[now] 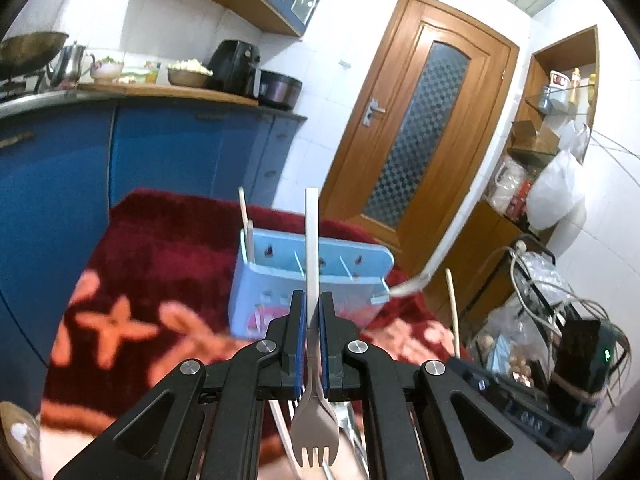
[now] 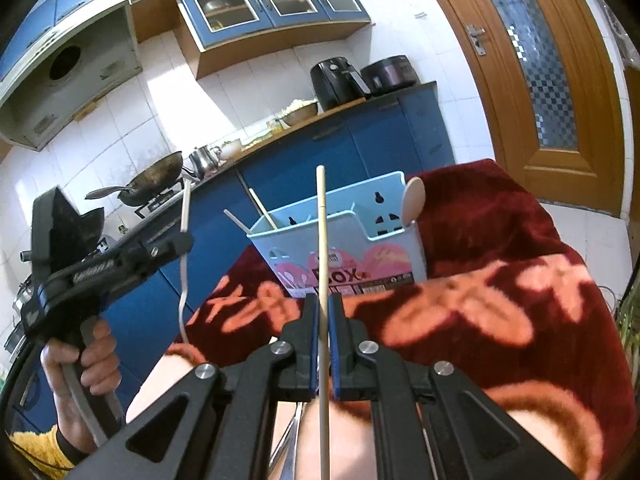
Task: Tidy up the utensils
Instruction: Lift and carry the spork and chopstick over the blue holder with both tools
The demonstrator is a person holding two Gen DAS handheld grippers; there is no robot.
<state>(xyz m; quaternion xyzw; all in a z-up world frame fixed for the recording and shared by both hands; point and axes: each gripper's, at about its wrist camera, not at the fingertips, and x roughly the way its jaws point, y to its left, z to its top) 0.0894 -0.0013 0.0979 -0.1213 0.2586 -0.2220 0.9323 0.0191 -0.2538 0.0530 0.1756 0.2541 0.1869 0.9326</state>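
My left gripper (image 1: 312, 300) is shut on a steel fork (image 1: 312, 248), handle pointing up and tines down toward the camera, held just in front of the light blue utensil box (image 1: 352, 292). The box stands on a red flowered cloth (image 1: 160, 248) and holds a wooden chopstick (image 1: 243, 220). My right gripper (image 2: 323, 304) is shut on a wooden chopstick (image 2: 321, 240), held upright in front of the same box (image 2: 396, 232), which holds a wooden spoon (image 2: 414, 200) and chopsticks (image 2: 262, 208). The left gripper with its fork (image 2: 185, 240) shows at the left of the right wrist view.
Blue kitchen cabinets (image 1: 120, 152) and a counter with an air fryer (image 1: 234, 68) and bowls stand behind. A wooden door (image 1: 416, 120) is at the right. A cluttered rack with cables and bags (image 1: 540, 300) stands to the right of the cloth. More utensils lie below the grippers (image 1: 348, 432).
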